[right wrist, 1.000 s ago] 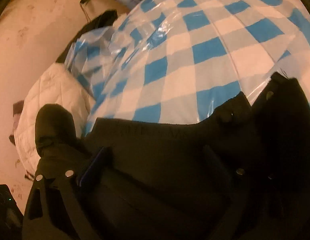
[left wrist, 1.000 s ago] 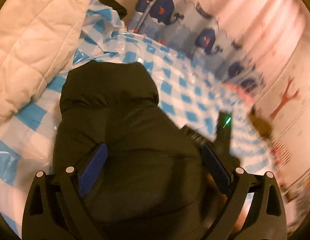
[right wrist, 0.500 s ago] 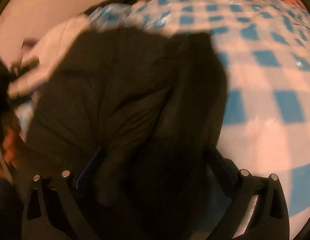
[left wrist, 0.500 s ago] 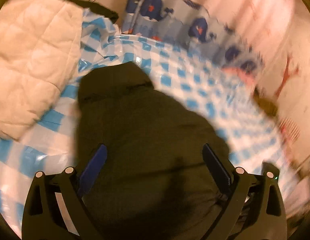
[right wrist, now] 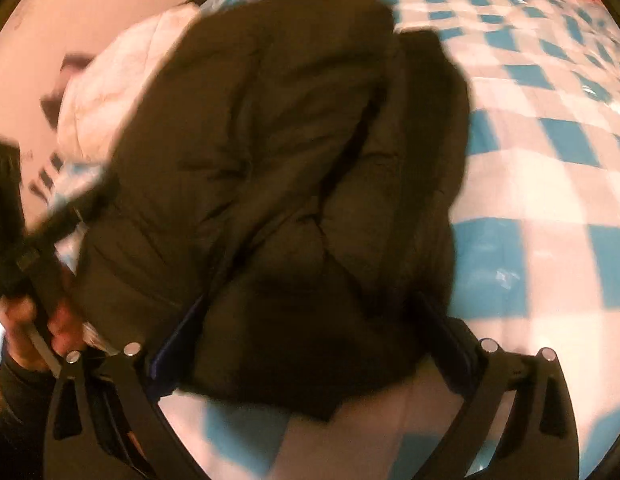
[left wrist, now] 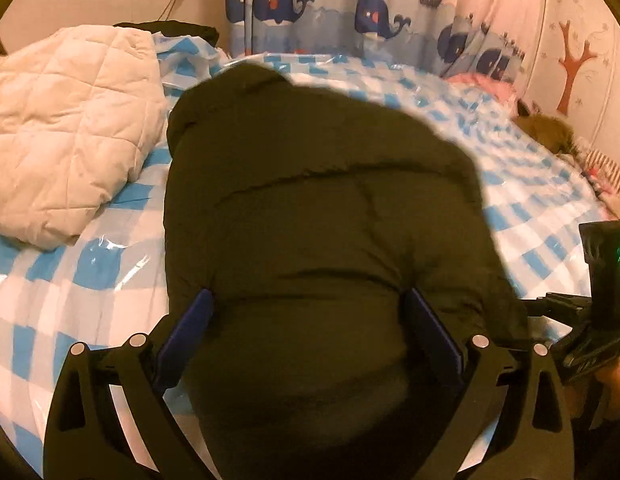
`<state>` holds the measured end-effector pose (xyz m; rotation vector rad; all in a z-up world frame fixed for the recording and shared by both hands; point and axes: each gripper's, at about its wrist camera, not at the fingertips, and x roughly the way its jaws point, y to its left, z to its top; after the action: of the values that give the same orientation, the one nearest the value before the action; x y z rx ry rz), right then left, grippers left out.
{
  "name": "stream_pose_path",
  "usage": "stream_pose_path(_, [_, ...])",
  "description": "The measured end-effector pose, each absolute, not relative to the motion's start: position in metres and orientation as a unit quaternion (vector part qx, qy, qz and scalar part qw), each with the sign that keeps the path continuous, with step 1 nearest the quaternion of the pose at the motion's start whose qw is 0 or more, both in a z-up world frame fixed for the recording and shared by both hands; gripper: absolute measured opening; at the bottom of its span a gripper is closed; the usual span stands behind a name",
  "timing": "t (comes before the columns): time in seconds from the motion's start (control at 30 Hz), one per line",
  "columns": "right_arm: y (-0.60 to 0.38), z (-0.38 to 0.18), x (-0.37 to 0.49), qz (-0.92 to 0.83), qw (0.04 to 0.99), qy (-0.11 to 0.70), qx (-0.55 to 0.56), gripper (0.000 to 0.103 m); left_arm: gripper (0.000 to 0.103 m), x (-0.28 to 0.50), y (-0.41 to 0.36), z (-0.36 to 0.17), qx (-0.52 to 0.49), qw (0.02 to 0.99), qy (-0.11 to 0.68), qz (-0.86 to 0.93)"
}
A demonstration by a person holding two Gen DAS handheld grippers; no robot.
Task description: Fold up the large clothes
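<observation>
A dark puffer jacket point(left wrist: 318, 220) lies bunched into a thick folded bundle on the blue-and-white checked bed cover point(left wrist: 69, 280). My left gripper point(left wrist: 310, 312) hovers over its near end, jaws wide apart, and no pad visibly presses the fabric. In the right wrist view the jacket point(right wrist: 269, 140) fills the middle, and my right gripper point(right wrist: 310, 320) stands open around its near edge without pinching it. The right gripper point(left wrist: 602, 280) also shows at the right edge of the left wrist view. The left gripper point(right wrist: 25, 240), held by a hand point(right wrist: 41, 328), shows blurred at the left of the right wrist view.
A white quilted duvet point(left wrist: 65, 128) is heaped left of the jacket, touching it. A whale-print curtain point(left wrist: 350, 12) hangs behind the bed, and a wall with a tree sticker point(left wrist: 574, 60) stands to the right. Brown and pink soft things point(left wrist: 546, 132) lie at the bed's far right corner.
Both grippers swung sideways and drew back from the jacket. The right wrist view went from the jacket's edge to the whole bundle. The jacket now sits centred in the left wrist view.
</observation>
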<state>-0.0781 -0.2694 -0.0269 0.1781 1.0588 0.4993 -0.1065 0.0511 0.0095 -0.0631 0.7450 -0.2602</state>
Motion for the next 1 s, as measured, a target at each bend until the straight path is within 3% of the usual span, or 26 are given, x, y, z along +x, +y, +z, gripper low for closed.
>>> stream_pose_path(0.2, [-0.252,0.044,-0.095,0.262,0.890,0.366,0.076,0.096,0.092,-0.113,0.062,0.007,-0.038,0.925,0.356,-0.127])
stream_pose_path(0.33, [-0.214,-0.042,-0.058,0.251,0.834,0.490,0.040,0.097,0.092,-0.115,0.055,0.007,-0.010,0.926,0.357,-0.121])
stream_pose_path(0.37, [-0.216,-0.054,-0.057,0.253,0.843,0.473,0.043,0.097,0.092,-0.116,0.051,0.005,0.009,0.927,0.358,-0.117])
stream_pose_path(0.5, [-0.230,-0.041,-0.063,0.269,0.828,0.486,0.073,0.097,0.092,-0.121,0.047,0.008,0.028,0.929,0.349,-0.121])
stream_pose_path(0.67, [-0.284,-0.001,-0.073,0.269,0.866,0.399,0.136,0.097,0.092,-0.113,0.067,0.015,-0.023,0.930,0.352,-0.106])
stream_pose_path(0.8, [-0.265,-0.047,-0.054,0.236,0.836,0.493,0.042,0.097,0.092,-0.117,0.050,0.013,0.025,0.935,0.339,-0.098])
stream_pose_path(1.0, [-0.283,-0.044,-0.060,0.267,0.837,0.468,0.098,0.097,0.092,-0.117,0.040,0.013,0.042,0.937,0.333,-0.095])
